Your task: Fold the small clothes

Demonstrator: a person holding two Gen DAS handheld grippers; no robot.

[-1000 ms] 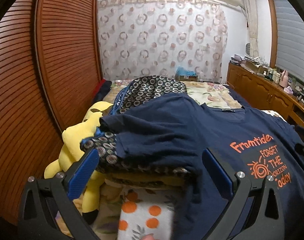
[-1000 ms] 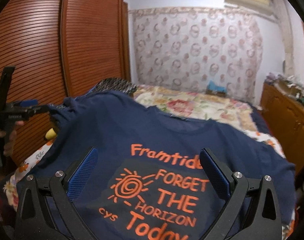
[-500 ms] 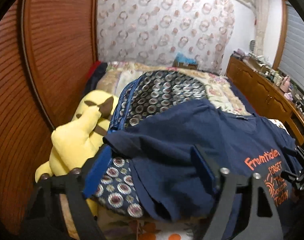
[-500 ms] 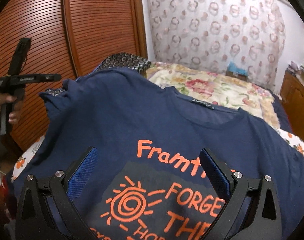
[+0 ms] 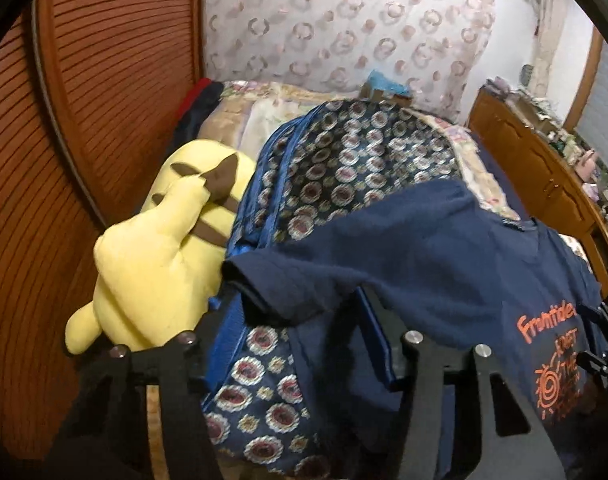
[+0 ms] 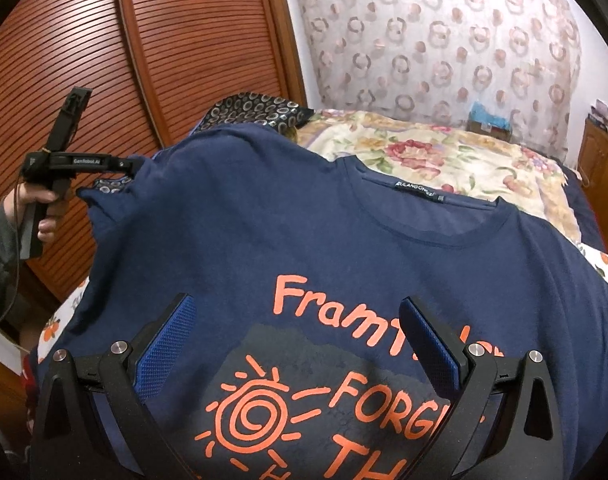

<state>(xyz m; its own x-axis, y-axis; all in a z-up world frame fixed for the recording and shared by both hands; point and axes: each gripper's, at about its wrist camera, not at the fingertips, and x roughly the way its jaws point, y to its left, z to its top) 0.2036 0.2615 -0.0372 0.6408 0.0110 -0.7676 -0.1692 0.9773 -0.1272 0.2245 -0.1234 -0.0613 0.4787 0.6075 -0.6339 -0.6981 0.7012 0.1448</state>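
The navy T-shirt's (image 5: 444, 252) sleeve lies between the closing left gripper (image 5: 300, 320) jaws, not yet pinched; the right gripper (image 6: 300, 340) hovers spread wide over its orange print.

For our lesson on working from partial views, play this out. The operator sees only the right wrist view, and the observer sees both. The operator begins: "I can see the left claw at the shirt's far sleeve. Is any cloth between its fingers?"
Observer: Yes. In the left wrist view the sleeve of the navy T-shirt hangs between the fingers of the left claw. Its jaws are closing but do not yet pinch the cloth.
Operator: Is there anything beyond that sleeve that I cannot see?
Observer: A yellow plush toy lies between the patterned bag and the wardrobe door.
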